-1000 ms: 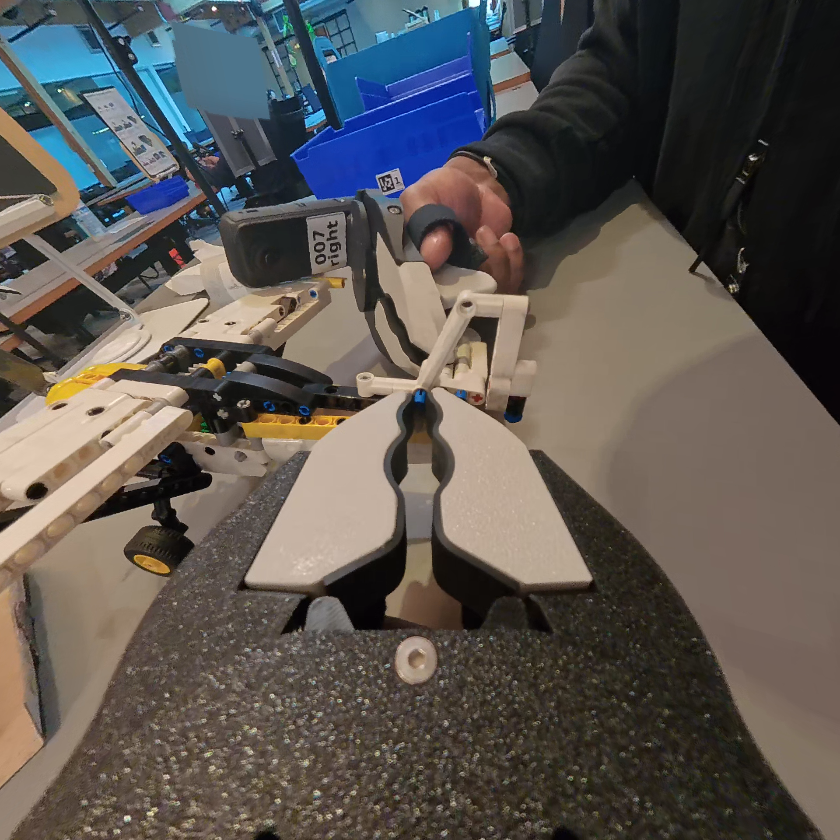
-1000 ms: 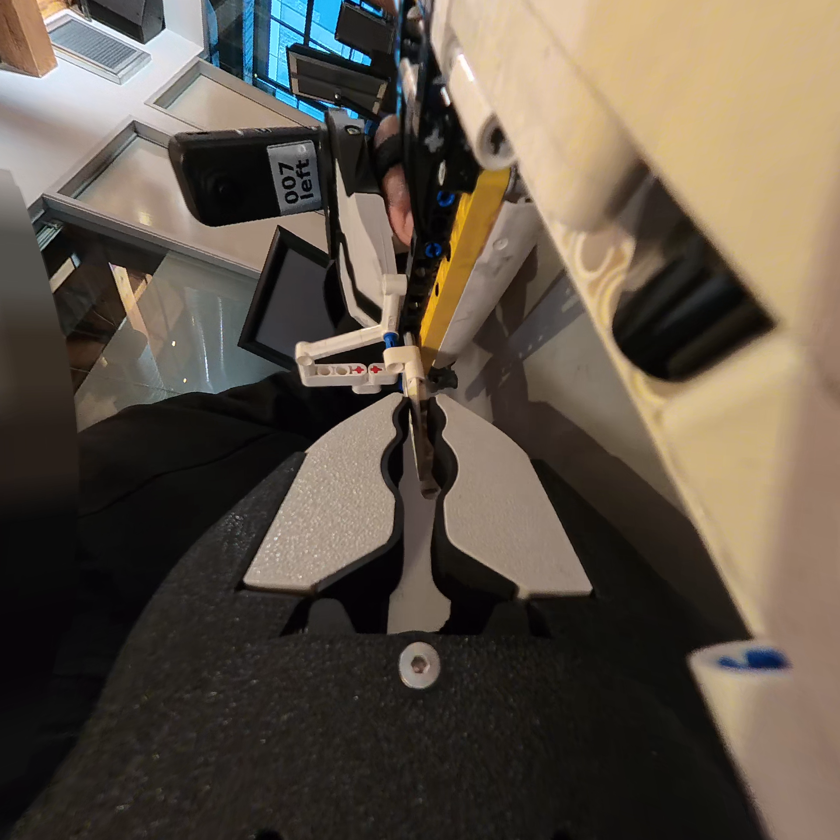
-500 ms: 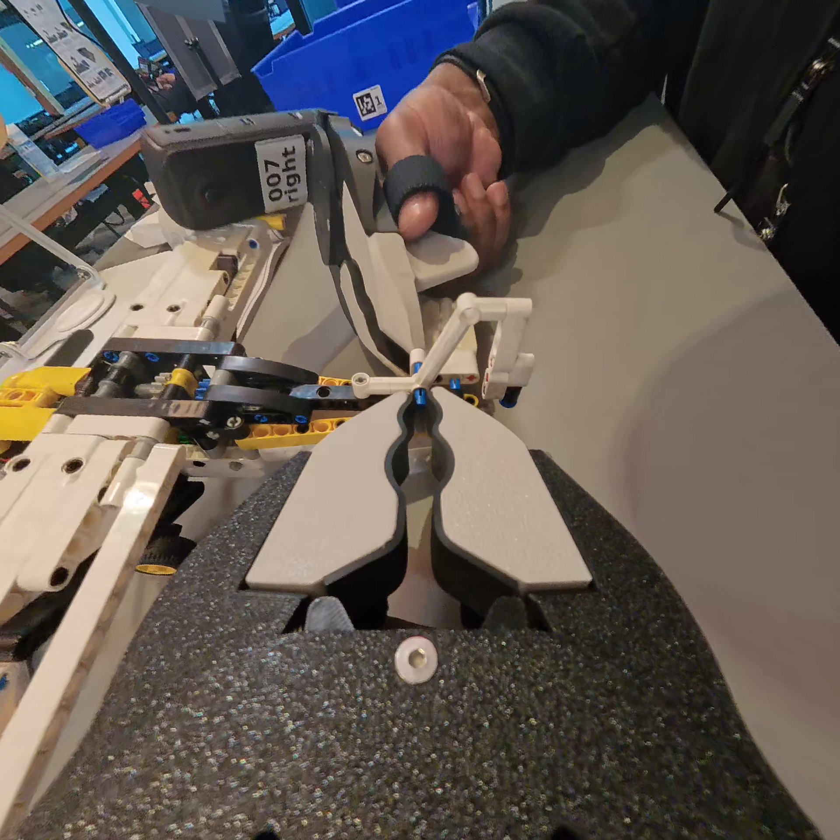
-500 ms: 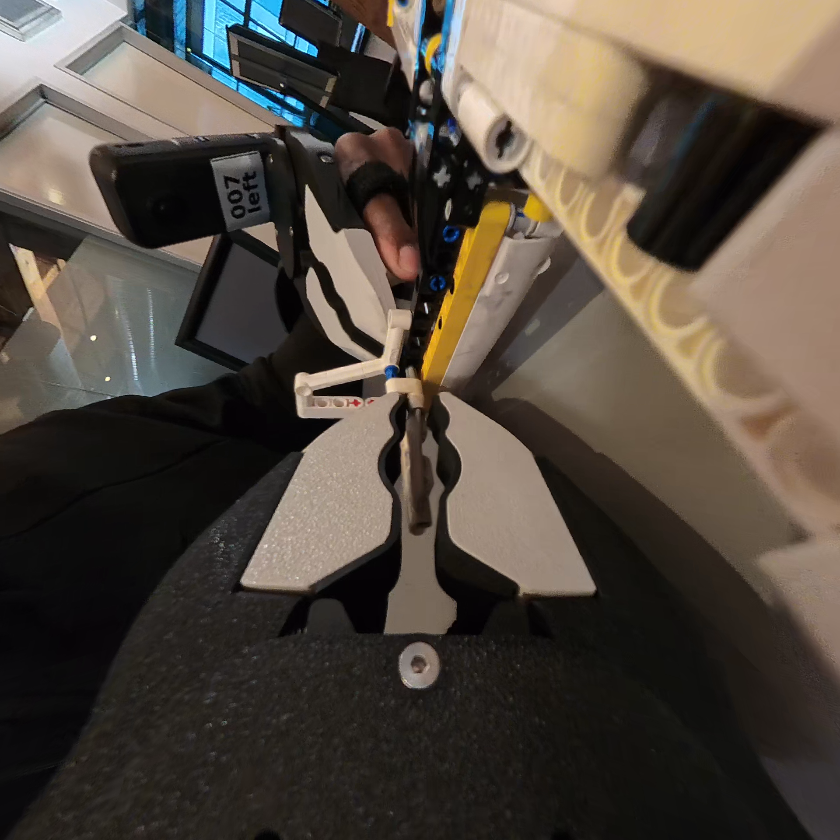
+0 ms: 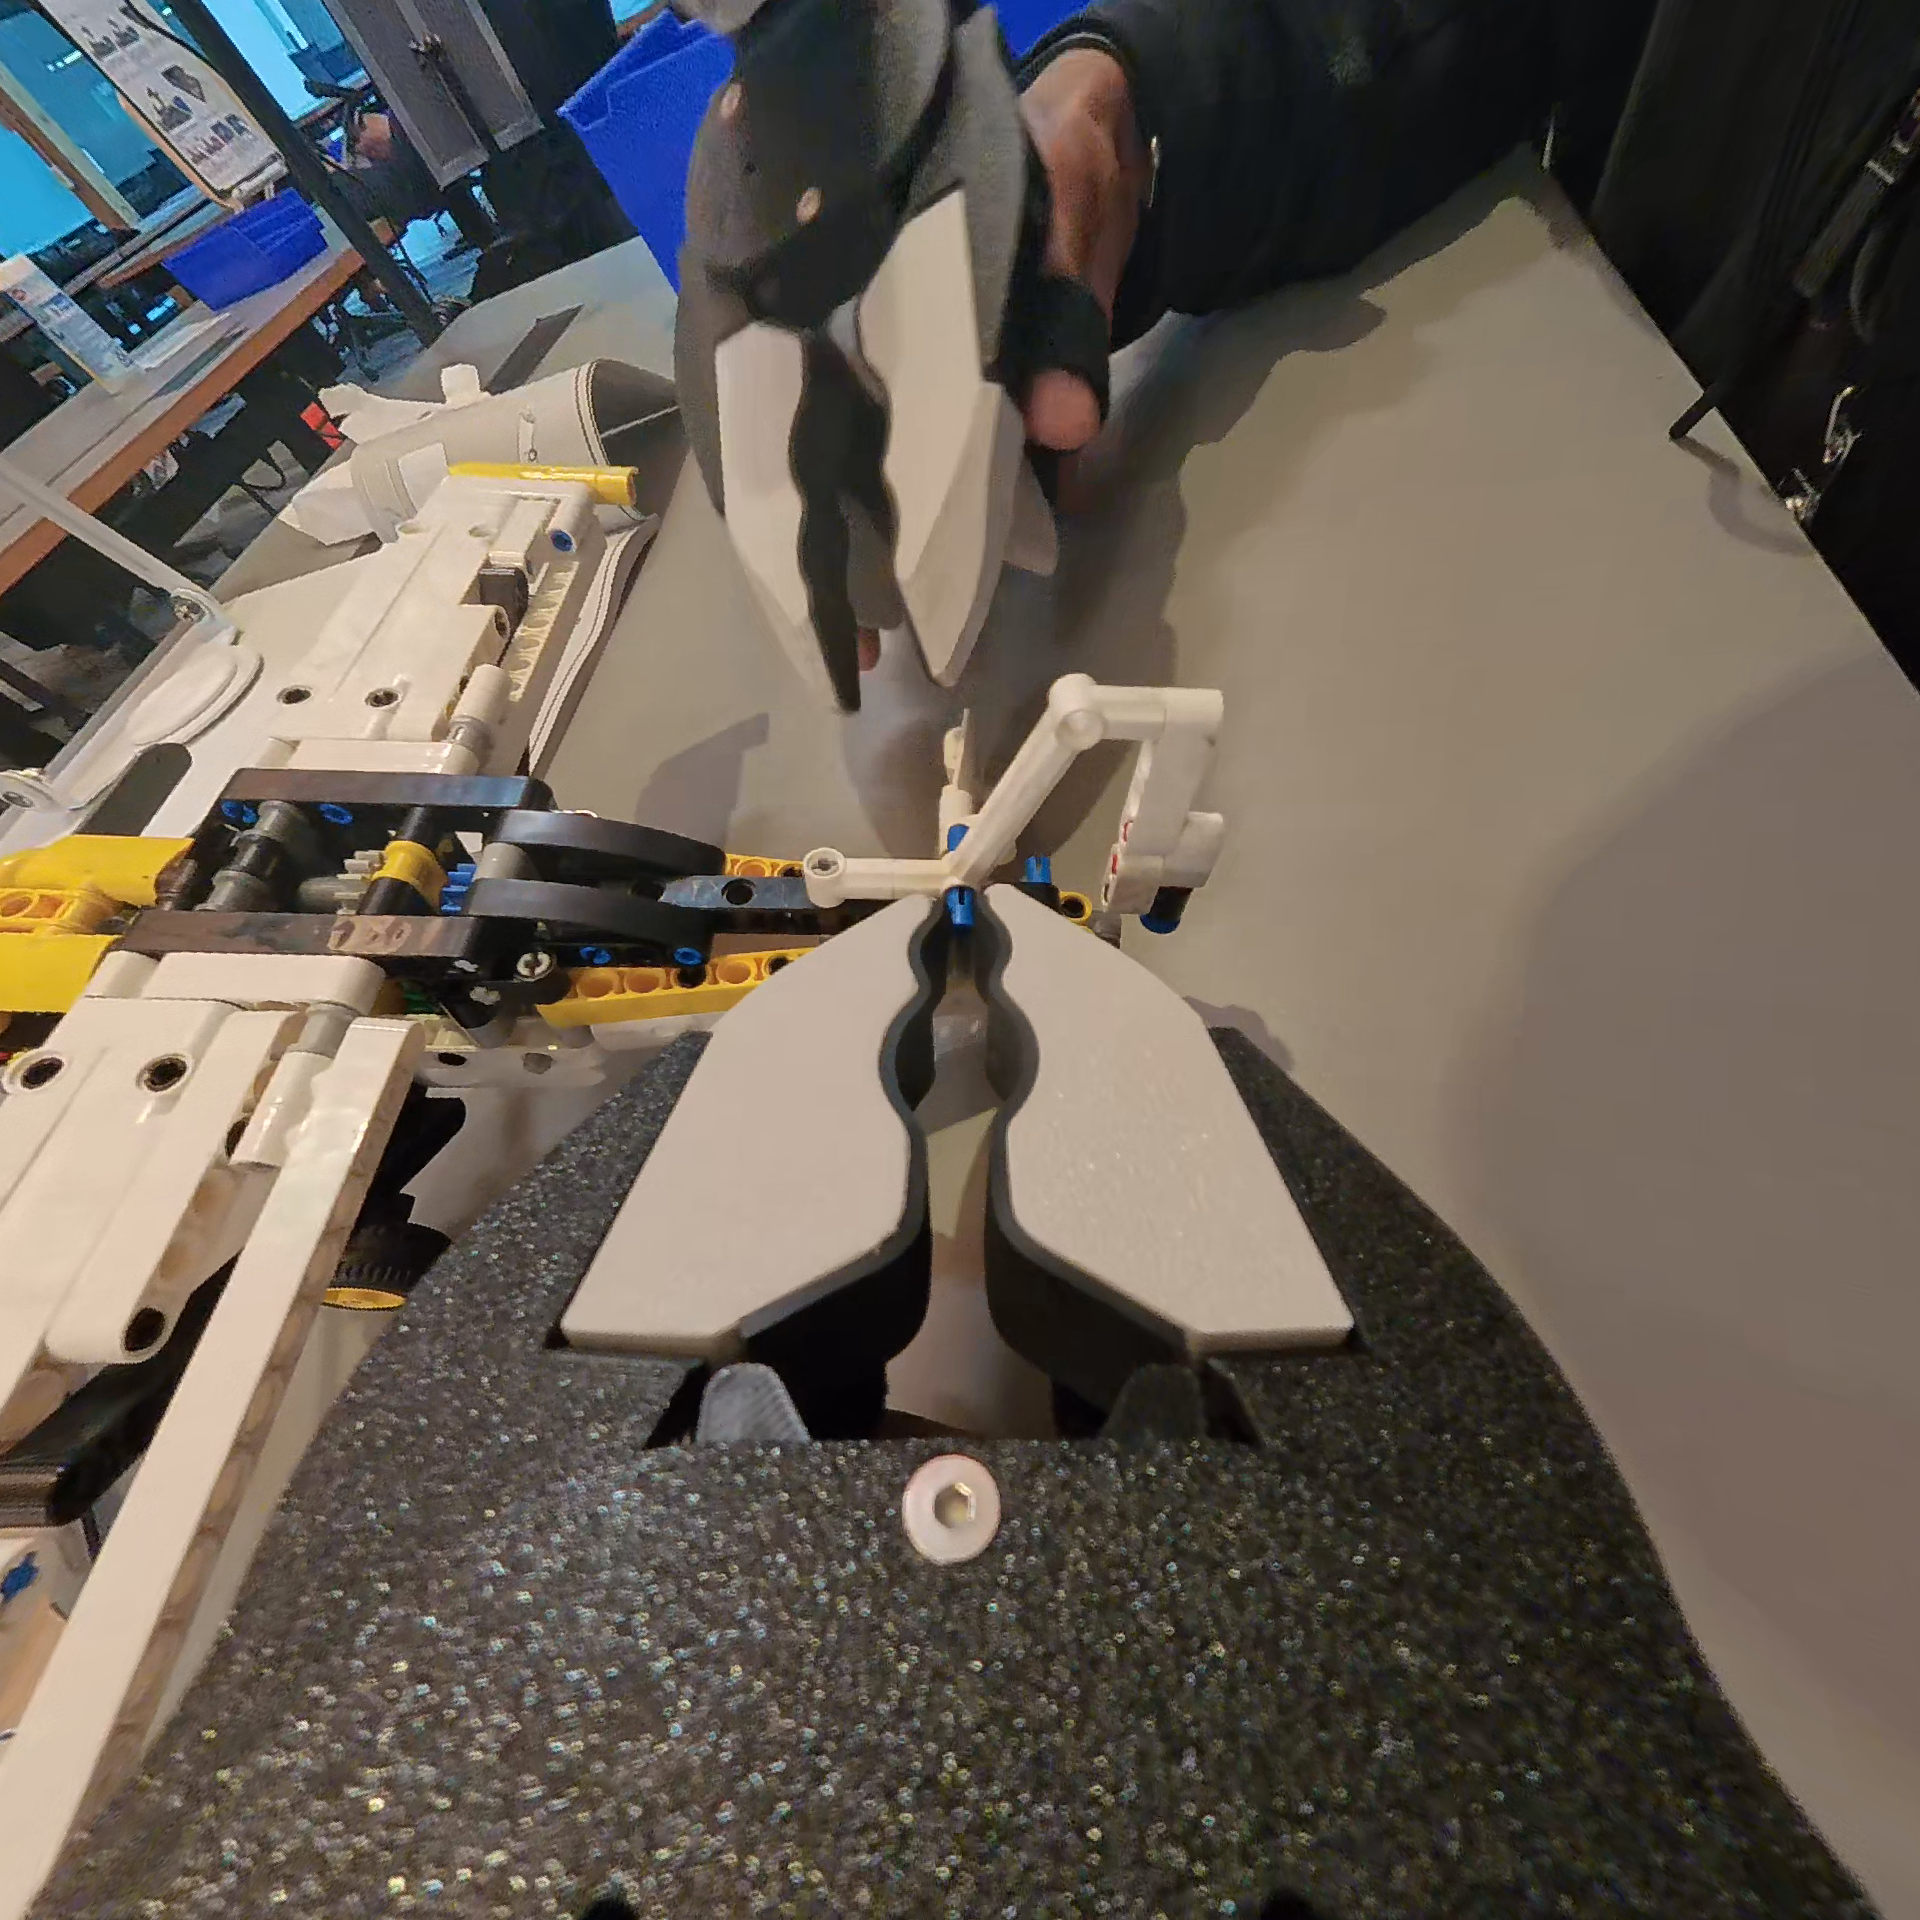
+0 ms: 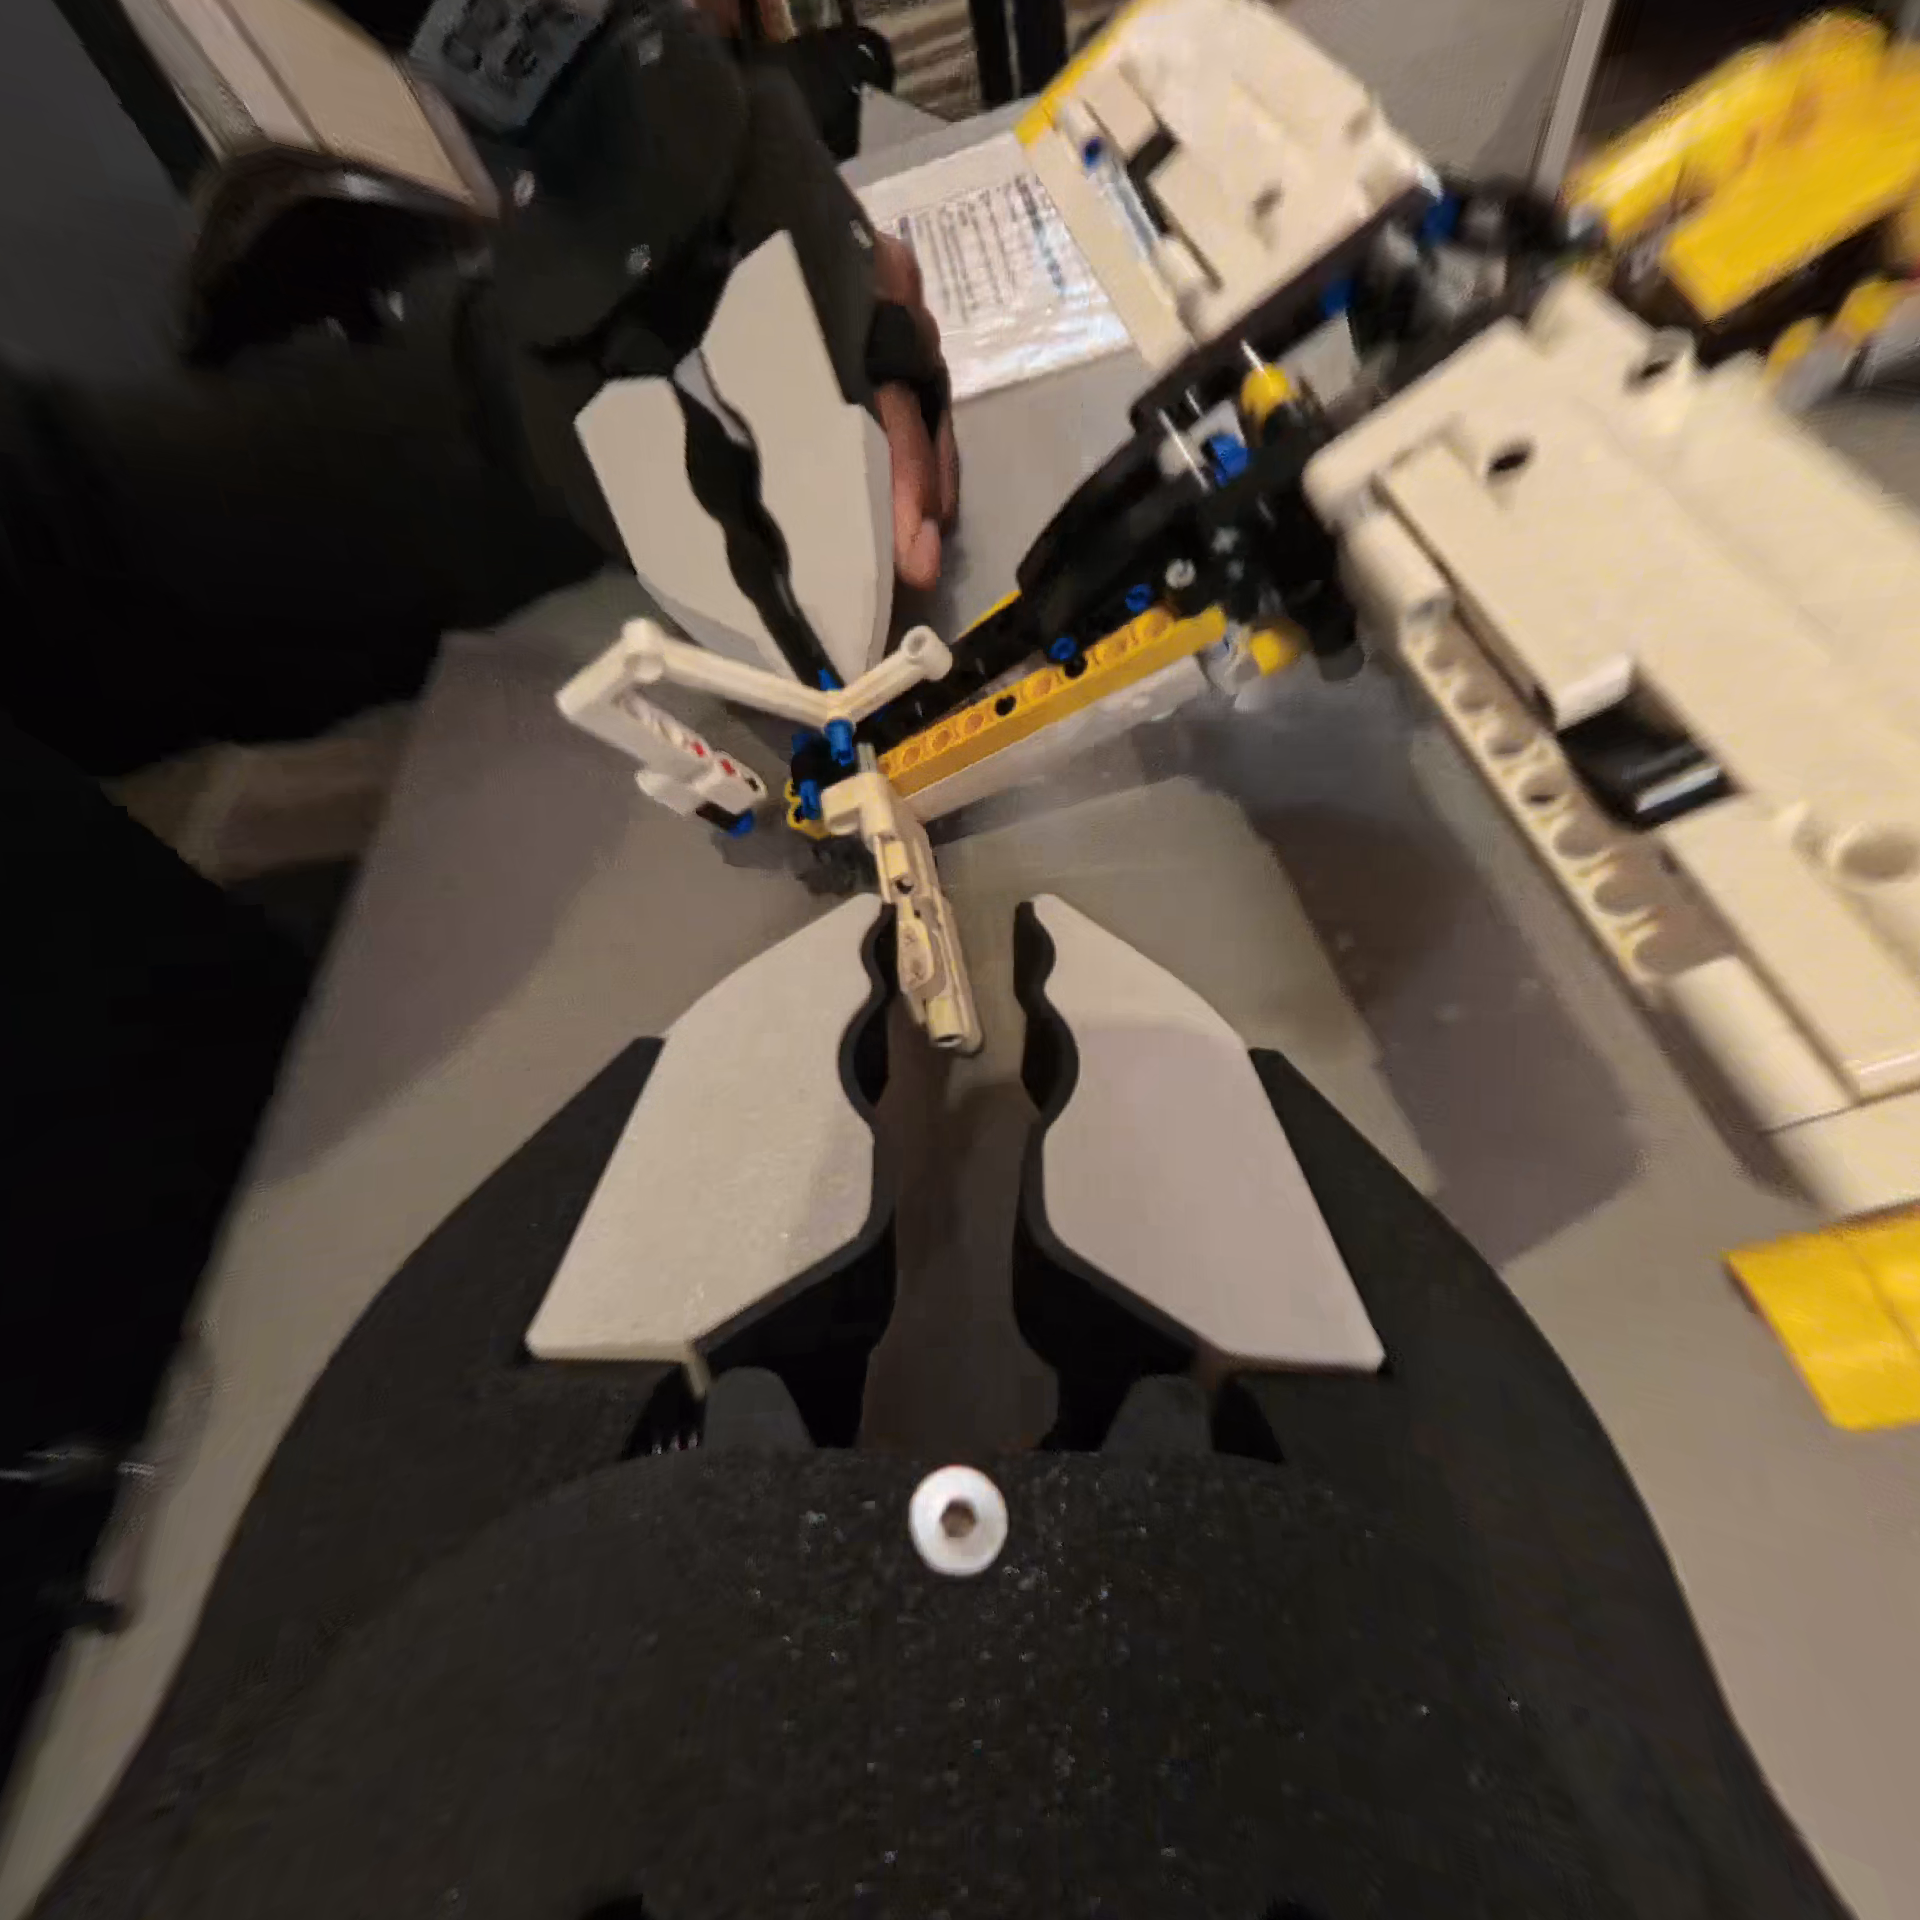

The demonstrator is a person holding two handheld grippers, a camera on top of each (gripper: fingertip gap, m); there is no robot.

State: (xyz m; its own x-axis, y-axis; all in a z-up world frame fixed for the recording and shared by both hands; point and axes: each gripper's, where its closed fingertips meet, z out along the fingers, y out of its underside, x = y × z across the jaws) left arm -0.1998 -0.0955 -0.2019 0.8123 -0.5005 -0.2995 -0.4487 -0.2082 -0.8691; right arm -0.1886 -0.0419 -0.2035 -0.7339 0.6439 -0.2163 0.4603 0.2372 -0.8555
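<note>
A white, yellow and black brick-built model lies on the grey table. My left gripper is shut on a small blue pin at the joint of the model's white angled beam. The right wrist view shows the same grip, with the left gripper at the angled beam. My right gripper is open. A short white beam on the model's end pokes between its fingers, with a clear gap on the right side. In the left wrist view the right gripper hangs above the model's end.
The model's long white body runs along the right. A yellow part lies at the right edge and a clear bag of papers behind. A person's dark sleeve and blue bins are at the back. A small wheel sits under the model. The gap from one gripper's tips to the other's is roughly 6 centimeters.
My right gripper has opened off the short white beam, lifted and turned to point down at the model's end. My left gripper has stayed shut on the blue pin.
</note>
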